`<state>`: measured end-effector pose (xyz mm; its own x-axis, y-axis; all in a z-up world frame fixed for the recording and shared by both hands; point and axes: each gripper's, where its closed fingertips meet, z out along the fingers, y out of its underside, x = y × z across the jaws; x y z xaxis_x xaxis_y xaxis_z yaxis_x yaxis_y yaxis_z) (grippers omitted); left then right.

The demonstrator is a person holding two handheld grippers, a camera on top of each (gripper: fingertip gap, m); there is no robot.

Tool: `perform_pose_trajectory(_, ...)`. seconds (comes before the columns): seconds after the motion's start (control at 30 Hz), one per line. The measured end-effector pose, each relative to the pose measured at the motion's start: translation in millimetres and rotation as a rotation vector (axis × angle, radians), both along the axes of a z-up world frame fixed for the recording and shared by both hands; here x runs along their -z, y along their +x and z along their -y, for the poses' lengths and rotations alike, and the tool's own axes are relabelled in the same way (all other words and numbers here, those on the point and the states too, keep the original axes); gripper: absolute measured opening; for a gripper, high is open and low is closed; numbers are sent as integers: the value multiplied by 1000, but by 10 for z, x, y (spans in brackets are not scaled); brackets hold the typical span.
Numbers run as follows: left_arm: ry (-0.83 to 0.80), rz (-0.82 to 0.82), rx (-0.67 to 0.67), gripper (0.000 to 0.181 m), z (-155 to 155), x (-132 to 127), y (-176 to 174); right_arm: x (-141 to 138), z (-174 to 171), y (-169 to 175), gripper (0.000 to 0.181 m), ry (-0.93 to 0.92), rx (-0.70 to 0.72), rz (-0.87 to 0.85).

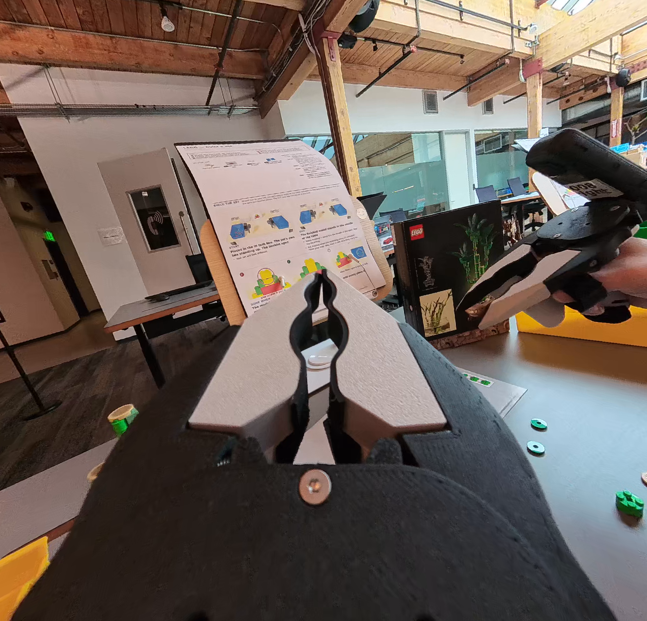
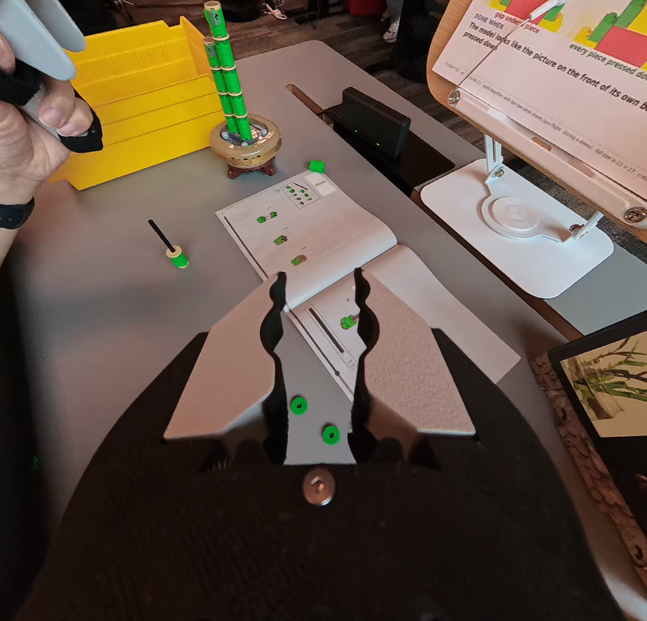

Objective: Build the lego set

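The bamboo model [image 2: 232, 89] is seen upright in its tan pot on the counter [image 2: 105, 289], just beside the yellow bin [image 2: 140, 89]. An open instruction booklet [image 2: 315, 240] lies near it. Two green rings [image 2: 299, 405] are framed between the spread tips of the right claw [image 2: 319, 277]. The left claw [image 1: 322, 275] is held aloft, tips together, empty.

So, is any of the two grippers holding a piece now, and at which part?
No. The left gripper is shut with nothing between its fingers. The right gripper is open above two green round pieces on the table.
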<state>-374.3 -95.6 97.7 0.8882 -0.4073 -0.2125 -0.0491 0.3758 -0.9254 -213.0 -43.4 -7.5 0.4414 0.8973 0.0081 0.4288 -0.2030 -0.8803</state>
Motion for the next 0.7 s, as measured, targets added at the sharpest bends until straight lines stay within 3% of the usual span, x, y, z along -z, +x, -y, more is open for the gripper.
perform_pose_trajectory(0.23, 5, -4, 57, 0, 283, -249, 101, -127, 146, 131, 43, 75, 12, 58)
perform_pose_trajectory(0.53, -22, 126, -2, 0, 513, -404, -122, -223, 353, 387, 40, 101, 164, -83)
perform_pose_trajectory(0.7, -74, 214, -106, 0, 620, -147, -457, -63, 416, 695, 37, 120, 288, -105)
